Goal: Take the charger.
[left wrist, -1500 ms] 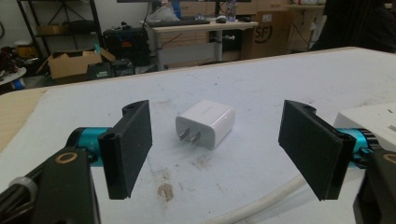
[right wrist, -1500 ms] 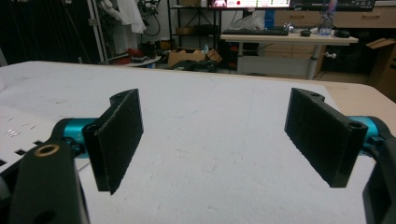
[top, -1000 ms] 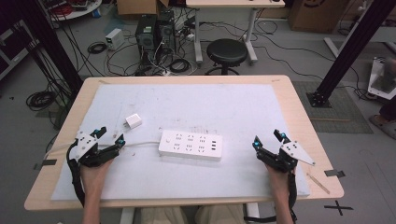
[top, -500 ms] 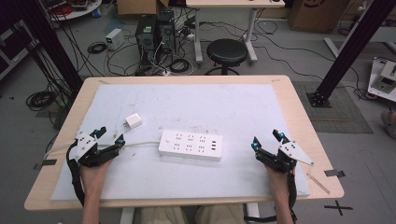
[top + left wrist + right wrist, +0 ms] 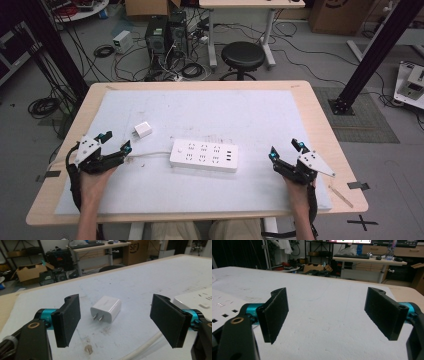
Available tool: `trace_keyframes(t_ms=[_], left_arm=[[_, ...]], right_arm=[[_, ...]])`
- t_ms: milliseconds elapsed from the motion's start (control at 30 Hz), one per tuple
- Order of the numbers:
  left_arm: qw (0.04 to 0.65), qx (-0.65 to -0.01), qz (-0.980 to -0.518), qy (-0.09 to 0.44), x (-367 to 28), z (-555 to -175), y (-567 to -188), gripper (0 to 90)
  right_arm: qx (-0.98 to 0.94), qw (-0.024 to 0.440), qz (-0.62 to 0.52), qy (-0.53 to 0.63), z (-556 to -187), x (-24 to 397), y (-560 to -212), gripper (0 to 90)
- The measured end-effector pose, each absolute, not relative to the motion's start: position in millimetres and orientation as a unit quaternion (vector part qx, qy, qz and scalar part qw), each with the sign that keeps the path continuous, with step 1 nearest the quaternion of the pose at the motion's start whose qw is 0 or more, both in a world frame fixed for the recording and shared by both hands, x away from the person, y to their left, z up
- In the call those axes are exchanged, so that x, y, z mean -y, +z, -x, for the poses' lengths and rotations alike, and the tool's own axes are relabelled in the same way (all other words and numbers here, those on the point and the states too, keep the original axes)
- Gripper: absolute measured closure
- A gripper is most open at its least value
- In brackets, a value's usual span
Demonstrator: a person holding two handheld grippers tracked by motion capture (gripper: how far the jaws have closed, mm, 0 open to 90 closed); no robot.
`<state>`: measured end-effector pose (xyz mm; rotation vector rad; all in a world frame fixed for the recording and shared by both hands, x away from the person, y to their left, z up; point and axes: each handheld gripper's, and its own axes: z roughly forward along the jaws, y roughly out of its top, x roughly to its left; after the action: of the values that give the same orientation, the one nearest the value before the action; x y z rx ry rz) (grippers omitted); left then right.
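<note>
**On the white mat, the charger waits between open jaws**

Near the mat's left half lies the small white charger (image 5: 106, 308), on its side, its two metal prongs pointing back toward the left gripper (image 5: 116, 322). In the left gripper view it sits squarely in the gap between the two black jaws, a little ahead of them and untouched. The jaws stand wide apart and hold nothing.

Over the last second little has changed — both hands have stayed near the table's near edge, and the left gripper (image 5: 114, 145) has only edged a touch toward the charger (image 5: 143, 130). I read that as lining up for a pick-up rather than a grasp under way; the work, probably plugging the charger into the power strip (image 5: 203, 156), has barely begun.

The strip lies flat just right of the charger, near the mat's middle, its white cord (image 5: 147, 155) running left and passing close under the left gripper's inner jaw. That cord is the one thing likely to snag on a forward reach.

The right gripper (image 5: 286, 151) hovers well apart to the strip's right, jaws equally wide and empty, with bare mat ahead of it (image 5: 324, 310).

Room is generous — the whole far half of the table (image 5: 310, 95) is open, and the charger sits well in from every edge. Only the hands themselves are close to the near rim.
</note>
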<state>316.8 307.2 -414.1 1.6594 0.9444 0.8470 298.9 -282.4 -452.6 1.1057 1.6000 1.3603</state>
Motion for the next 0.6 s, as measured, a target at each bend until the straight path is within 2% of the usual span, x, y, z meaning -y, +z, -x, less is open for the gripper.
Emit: trace_keyframes(t_ms=[133, 600], left_arm=[[0.492, -0.383, -0.711, 0.325, -310, -334, -396, 23.9], [0.458, -0.341, -0.763, 0.304, -294, -376, -361, 23.9]], right_arm=[[-0.626, 0.376, -0.43, 0.53, -299, 282, -453, 19.6], [-0.629, 0.376, -0.427, 0.53, -299, 282, -453, 19.7]])
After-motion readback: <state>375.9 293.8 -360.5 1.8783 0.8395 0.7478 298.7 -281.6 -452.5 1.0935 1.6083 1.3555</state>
